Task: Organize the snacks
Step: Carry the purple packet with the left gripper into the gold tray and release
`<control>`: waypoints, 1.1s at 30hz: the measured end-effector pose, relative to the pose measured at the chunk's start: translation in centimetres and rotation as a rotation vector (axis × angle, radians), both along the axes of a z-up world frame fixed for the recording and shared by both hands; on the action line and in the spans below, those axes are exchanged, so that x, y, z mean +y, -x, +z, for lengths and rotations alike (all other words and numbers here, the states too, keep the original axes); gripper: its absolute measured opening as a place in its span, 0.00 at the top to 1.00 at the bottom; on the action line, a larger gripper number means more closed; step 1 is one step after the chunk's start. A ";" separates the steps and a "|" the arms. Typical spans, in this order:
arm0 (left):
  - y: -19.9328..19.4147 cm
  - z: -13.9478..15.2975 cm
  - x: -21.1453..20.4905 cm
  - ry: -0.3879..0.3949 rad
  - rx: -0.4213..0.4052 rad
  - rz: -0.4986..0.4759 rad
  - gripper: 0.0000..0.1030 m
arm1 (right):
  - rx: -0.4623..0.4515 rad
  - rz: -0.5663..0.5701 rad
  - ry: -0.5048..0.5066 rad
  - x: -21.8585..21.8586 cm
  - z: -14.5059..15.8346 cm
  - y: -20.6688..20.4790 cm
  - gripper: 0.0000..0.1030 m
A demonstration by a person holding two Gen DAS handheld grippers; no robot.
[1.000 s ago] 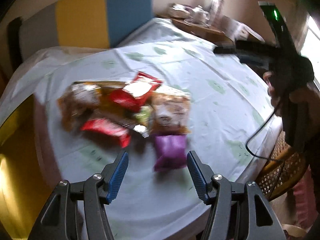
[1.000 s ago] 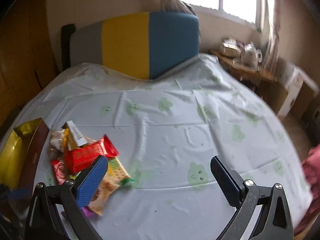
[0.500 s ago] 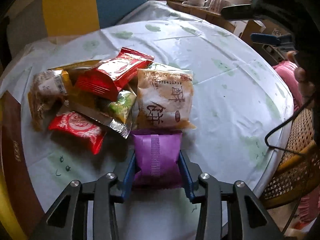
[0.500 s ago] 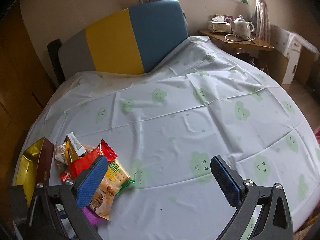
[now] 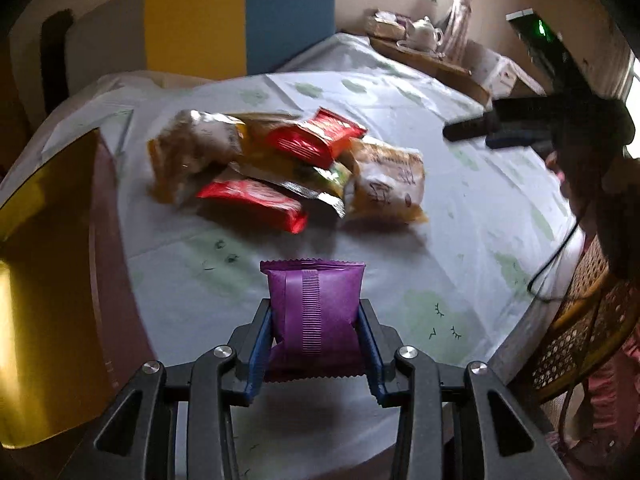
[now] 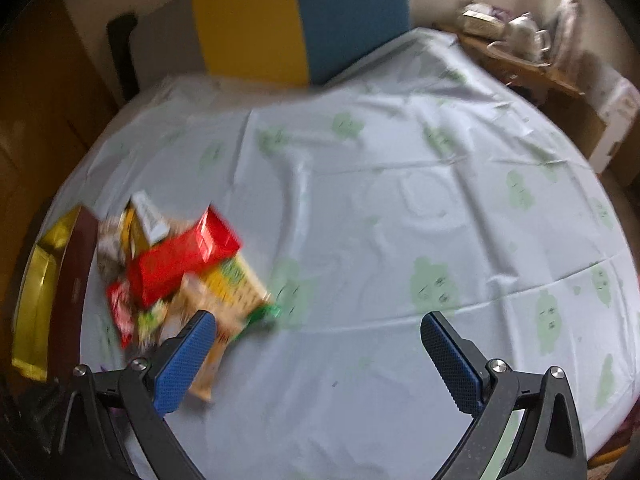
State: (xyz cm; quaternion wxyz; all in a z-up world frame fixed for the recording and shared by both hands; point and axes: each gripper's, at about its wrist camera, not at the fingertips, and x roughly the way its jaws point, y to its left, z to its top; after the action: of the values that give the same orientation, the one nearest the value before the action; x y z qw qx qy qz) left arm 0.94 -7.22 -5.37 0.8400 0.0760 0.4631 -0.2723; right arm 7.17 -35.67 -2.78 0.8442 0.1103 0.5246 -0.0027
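My left gripper [image 5: 316,312] is shut on a purple snack packet [image 5: 316,304], its blue pads pressing both sides, held a little above the tablecloth. Beyond it lies a pile of snacks [image 5: 288,160]: red packets, a tan biscuit bag and a pale crinkled bag. A gold-lined box [image 5: 44,280] with a maroon rim lies at the left. My right gripper [image 6: 320,344] stands open over bare cloth with nothing between its fingers; the same snack pile [image 6: 180,272] lies to its left, next to the gold box [image 6: 36,280]. The right gripper [image 5: 532,128] also shows as a dark shape in the left wrist view.
A round table with a white cloth printed with green clouds [image 6: 400,200] fills both views. A yellow and blue chair back [image 6: 300,20] stands at the far side. A side table with a teapot [image 5: 424,32] is far right. A wicker chair [image 5: 580,320] sits near right.
My left gripper closed on the purple packet and drew it back from the pile, toward the box side. The right gripper sank slightly and stayed open.
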 end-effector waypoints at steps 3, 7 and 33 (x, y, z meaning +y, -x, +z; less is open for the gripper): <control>0.3 0.8 1.0 0.035 -0.021 0.009 0.60 | 0.025 0.045 -0.038 2.0 -0.2 0.5 0.06; 0.3 2.1 1.7 0.086 -0.052 0.027 0.60 | 0.062 0.051 -0.083 5.0 -0.9 0.7 0.09; -18.9 2.1 14.9 0.126 0.100 0.614 0.57 | 0.011 0.032 -0.030 7.4 -2.8 3.8 0.62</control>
State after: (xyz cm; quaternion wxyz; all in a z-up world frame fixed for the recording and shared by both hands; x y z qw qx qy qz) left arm 19.84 7.70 -3.27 0.8621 -0.1330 0.4875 -0.0374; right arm 3.38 -28.26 -5.58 0.8395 0.1147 0.5308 0.0181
